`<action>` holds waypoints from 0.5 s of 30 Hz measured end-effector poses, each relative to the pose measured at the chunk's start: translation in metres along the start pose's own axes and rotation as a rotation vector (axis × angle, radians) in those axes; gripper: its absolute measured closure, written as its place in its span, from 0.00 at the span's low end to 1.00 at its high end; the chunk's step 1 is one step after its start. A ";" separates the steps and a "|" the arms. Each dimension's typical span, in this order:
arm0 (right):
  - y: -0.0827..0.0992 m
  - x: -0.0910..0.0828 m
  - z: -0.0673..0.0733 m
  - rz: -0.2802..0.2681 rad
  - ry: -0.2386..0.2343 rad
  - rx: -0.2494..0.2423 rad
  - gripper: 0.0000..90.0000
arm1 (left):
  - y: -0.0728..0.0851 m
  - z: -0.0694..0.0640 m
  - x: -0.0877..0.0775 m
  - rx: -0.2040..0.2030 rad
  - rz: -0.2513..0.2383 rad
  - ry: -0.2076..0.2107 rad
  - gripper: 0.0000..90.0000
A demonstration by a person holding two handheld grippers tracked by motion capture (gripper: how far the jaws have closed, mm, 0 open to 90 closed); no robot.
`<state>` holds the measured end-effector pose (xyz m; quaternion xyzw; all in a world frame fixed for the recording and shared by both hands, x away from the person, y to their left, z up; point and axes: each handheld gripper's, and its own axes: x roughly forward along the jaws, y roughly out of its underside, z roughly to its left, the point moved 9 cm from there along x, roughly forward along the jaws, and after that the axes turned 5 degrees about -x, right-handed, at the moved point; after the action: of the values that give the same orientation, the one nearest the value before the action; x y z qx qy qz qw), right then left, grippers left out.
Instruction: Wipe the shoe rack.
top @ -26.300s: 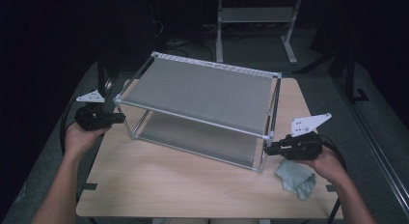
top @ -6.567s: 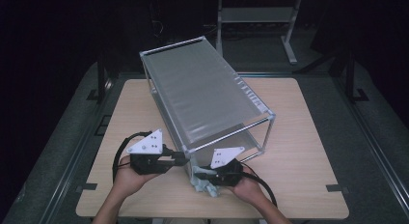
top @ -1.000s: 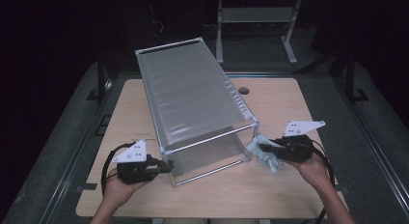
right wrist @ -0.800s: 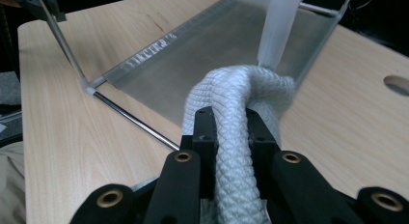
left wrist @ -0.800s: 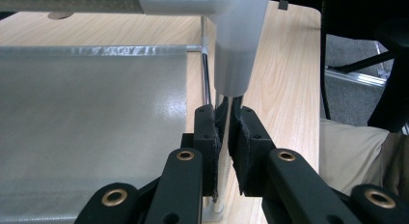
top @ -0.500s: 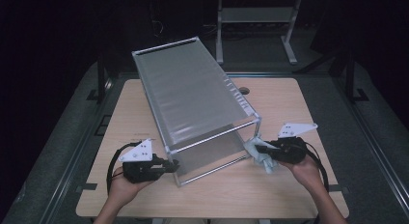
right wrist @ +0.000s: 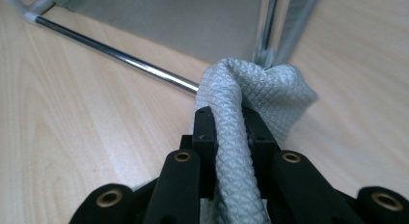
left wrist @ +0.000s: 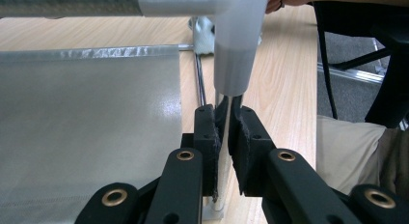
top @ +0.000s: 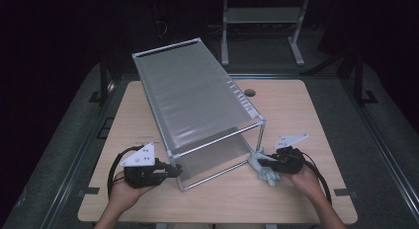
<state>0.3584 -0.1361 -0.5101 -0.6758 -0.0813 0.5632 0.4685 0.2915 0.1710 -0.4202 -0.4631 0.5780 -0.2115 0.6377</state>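
With the left gripper clamped on a near chrome post of the tilted grey mesh-shelved metal rack and the right gripper pinching the grey waffle-weave cloth at the rack's other near post on the wooden table, a slipping clamp could let the rack topple

Metal-framed rack with grey mesh shelves, tipped up on its near end and leaning away across the tabletop. Near-left upright post pinched in the left tool. Grey waffle-textured cloth, bunched and draped over the right tool, pressed against the rack's near-right foot, low on the tabletop.
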 end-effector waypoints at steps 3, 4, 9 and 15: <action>-0.009 -0.009 0.003 -0.026 -0.006 -0.021 0.88 | 0.003 0.000 -0.005 0.006 0.015 -0.003 0.90; -0.009 -0.009 0.003 -0.026 -0.006 -0.021 0.88 | 0.003 0.000 -0.005 0.006 0.015 -0.003 0.90; -0.024 -0.042 -0.012 -0.062 0.055 -0.036 0.88 | 0.012 -0.002 -0.020 0.006 0.026 -0.010 0.90; -0.044 -0.043 -0.004 -0.122 0.008 -0.050 0.88 | 0.016 -0.003 -0.027 0.017 0.039 0.006 0.90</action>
<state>0.3652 -0.1414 -0.4495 -0.6834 -0.1347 0.5287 0.4851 0.2775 0.1992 -0.4186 -0.4457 0.5868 -0.2055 0.6441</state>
